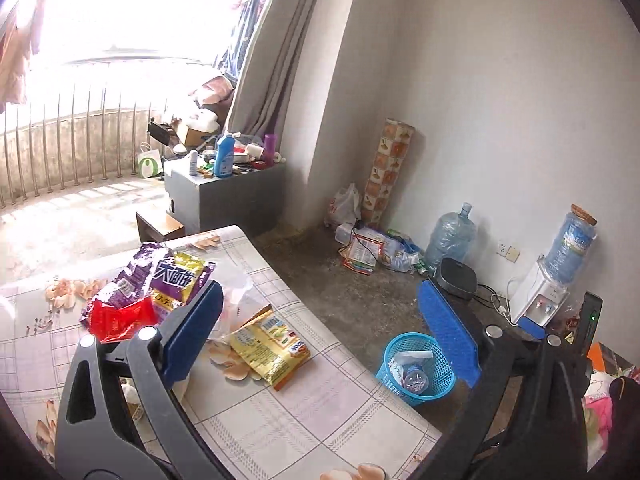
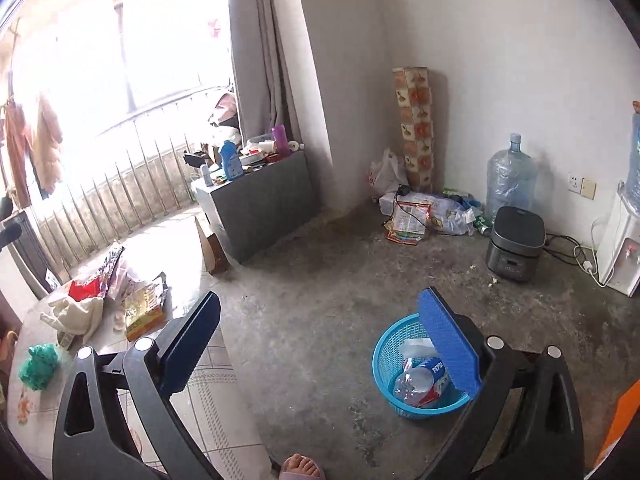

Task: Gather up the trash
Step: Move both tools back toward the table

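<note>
A blue mesh trash basket (image 1: 430, 378) (image 2: 390, 360) stands on the concrete floor beside the table; it holds a crushed Pepsi bottle (image 2: 420, 380) and white paper. On the table (image 1: 304, 420) lie a yellow snack wrapper (image 1: 268, 346) (image 2: 142, 312), a purple snack bag (image 1: 160, 276), a red wrapper (image 1: 120, 320) and a clear plastic bag (image 1: 240, 296). My left gripper (image 1: 320, 328) is open and empty, above the table's right edge. My right gripper (image 2: 320, 336) is open and empty, above the floor, left of the basket.
A green crumpled bag (image 2: 38, 366) and white cloth (image 2: 80, 312) lie on the table. A rice cooker (image 2: 516, 242), water jugs (image 2: 510, 176), a water dispenser (image 1: 540, 300) and floor litter (image 2: 420, 216) line the wall. A grey cabinet (image 2: 260, 196) stands behind. A sandalled foot (image 2: 298, 466) is below.
</note>
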Demonstrator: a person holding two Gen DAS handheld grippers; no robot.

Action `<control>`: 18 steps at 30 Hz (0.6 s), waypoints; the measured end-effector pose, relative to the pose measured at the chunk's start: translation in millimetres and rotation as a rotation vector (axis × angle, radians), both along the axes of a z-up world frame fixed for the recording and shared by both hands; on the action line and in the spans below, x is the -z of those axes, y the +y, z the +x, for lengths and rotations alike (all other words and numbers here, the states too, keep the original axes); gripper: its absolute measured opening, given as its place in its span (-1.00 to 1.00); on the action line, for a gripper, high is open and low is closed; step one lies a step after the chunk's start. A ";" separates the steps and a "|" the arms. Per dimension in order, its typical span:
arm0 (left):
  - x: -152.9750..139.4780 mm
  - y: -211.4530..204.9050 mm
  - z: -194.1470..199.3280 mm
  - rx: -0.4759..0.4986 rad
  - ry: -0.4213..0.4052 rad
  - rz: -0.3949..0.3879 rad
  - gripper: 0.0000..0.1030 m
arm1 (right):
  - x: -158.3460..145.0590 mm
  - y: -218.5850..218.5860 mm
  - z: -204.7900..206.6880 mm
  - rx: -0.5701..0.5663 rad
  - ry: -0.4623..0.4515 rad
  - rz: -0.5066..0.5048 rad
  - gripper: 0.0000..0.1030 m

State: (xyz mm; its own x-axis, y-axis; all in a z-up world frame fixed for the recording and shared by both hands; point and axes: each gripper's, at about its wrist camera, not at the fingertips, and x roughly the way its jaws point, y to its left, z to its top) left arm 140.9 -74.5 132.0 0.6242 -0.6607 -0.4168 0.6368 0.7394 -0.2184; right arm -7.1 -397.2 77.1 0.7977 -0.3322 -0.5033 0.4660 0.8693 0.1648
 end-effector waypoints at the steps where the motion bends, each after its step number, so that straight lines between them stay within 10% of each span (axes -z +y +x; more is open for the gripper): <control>1: -0.9 20.2 -2.5 -0.046 -0.013 0.010 0.82 | -1.4 7.5 3.0 -0.023 -0.002 0.003 0.87; 14: 57.7 193.9 -25.8 -0.419 0.167 0.080 0.82 | 27.2 137.4 82.5 -0.537 0.091 0.455 0.74; 18: 81.3 217.9 -14.2 -0.452 0.239 0.067 0.33 | 34.3 178.8 105.3 -0.646 0.153 0.552 0.52</control>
State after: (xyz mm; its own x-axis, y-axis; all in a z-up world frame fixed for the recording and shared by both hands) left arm 126.7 143.4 50.7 0.7235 -0.3142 -0.6147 0.1886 0.9465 -0.2618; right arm 98.2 -218.5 42.8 0.6564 0.4869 -0.5763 -0.0406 0.7856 0.6174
